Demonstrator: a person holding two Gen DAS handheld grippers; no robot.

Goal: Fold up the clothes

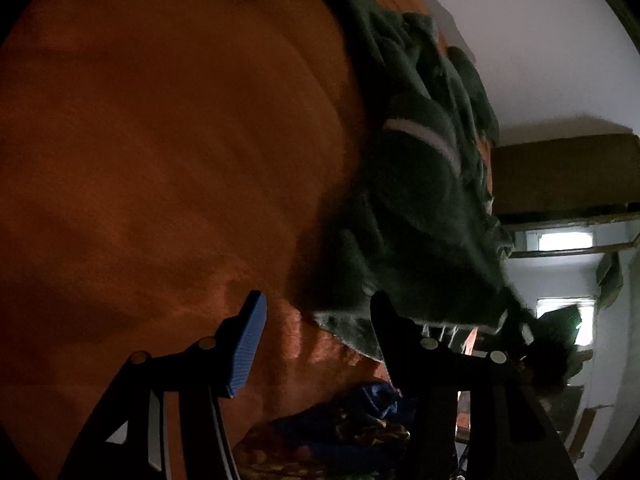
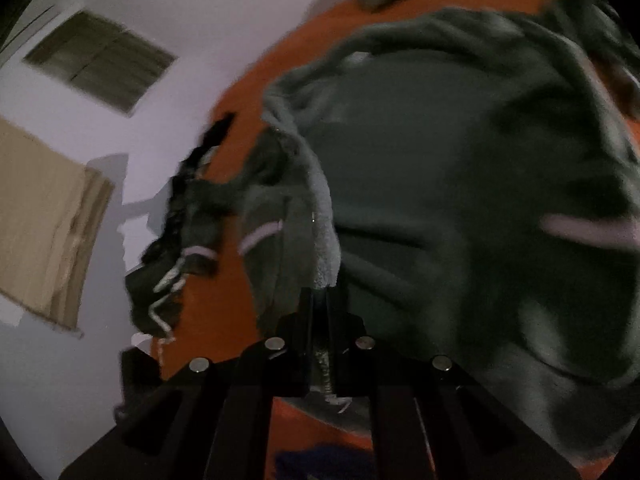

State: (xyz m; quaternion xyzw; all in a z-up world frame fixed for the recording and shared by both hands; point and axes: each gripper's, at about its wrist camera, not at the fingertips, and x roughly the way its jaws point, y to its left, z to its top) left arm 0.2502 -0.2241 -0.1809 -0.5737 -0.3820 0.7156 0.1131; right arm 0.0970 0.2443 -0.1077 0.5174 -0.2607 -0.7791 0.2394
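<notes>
Left wrist view: we count one dark green garment [image 1: 420, 200] crumpled on one orange sheet [image 1: 160, 140], plus one blue patterned cloth [image 1: 352, 420] near the bottom. The left gripper [image 1: 316, 312] stands wide apart and empty; the garment's hem lies just beyond its right finger.

Right wrist view: we see the same single garment [image 2: 460, 180], with white stripes. The right gripper [image 2: 320, 304] is clamped tight on a fleecy edge of it.

Dark green fleece garment [image 2: 460, 184] w/ pale stripes is lying crumpled on orange cover, one edge w/ light lining [image 2: 324, 216] bunching up; in left view it's [image 1: 420, 200] heaped in folds
</notes>
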